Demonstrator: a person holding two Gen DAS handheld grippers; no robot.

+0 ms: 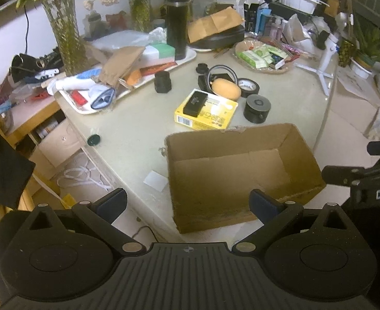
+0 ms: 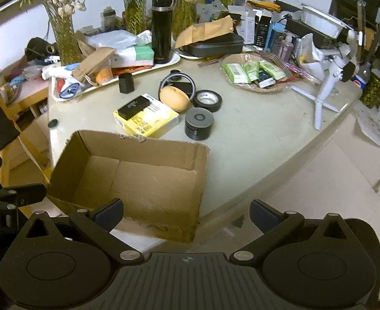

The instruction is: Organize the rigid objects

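The open brown corrugated cardboard box [image 1: 231, 170] looks matt with a ragged torn rim. The tall black flask [image 2: 161, 28] is glossy with a metal band. The pale tabletop [image 2: 254, 134] appears smooth, faintly sheened.

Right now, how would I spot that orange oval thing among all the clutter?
Start at the open cardboard box; just behind it lies a yellow box. The orange oval sits beside that, the only rounded, pale-orange thing among black tape rolls.

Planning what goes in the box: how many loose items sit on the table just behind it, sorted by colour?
Black: 6: slim case, tape roll, round puck, hexagonal block, ring, small knob
Yellow: 1: box
Orange: 1: oval object
Total: 8
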